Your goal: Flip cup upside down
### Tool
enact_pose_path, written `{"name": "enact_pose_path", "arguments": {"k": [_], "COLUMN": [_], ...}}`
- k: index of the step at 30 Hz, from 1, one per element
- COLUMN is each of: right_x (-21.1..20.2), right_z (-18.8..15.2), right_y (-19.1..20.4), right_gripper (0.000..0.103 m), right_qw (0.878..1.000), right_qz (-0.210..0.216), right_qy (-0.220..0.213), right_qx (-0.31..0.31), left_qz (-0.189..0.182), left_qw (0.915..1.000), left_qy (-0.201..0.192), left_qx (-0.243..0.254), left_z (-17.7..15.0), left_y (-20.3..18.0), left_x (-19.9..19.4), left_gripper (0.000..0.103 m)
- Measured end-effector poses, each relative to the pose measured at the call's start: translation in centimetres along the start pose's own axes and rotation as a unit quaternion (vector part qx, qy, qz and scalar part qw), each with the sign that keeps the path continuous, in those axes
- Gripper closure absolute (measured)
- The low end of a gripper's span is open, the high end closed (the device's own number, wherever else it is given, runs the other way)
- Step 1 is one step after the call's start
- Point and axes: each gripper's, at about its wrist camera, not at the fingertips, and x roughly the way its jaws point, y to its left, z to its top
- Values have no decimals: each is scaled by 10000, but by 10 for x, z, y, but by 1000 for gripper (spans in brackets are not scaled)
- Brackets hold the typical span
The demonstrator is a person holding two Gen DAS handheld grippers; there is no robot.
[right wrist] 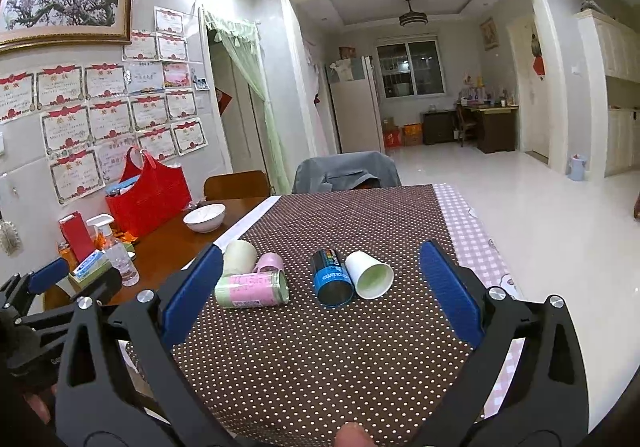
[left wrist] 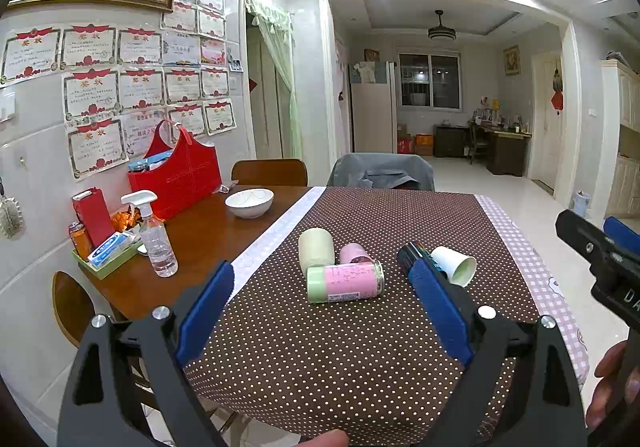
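Both the left tool (left wrist: 326,311) and right tool (right wrist: 322,289) are hanging wide open, holding nothing, so the white cup (right wrist: 369,274) lying by the black can (right wrist: 332,278) near the surface's right edge could be rolling off if bumped.

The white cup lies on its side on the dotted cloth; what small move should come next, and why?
Probably bring the right claw forward toward the white cup. Both claws are open and empty, short of the cups, and this cup lies on its side with its mouth facing the camera, beside the black and blue can.
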Motion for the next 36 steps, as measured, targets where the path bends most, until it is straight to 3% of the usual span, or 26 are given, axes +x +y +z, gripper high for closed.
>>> {"name": "enact_pose_path", "arguments": {"k": [22,36], "right_x": [15,48], "right_z": [1,7], "right_y": [6,11], "right_gripper": [6,6], "right_qw": [9997,9990], "right_qz": [62,53], "right_qy": [211,375], "right_qx": [-146,-249], "left_qz": [-5,49], "left_qw": [10000,9997], "left_qy": [31,219], "left_qx": [13,88], "left_z": [0,8], "left_y": [1,0], "left_x": [3,37], "left_gripper": [14,14]}}
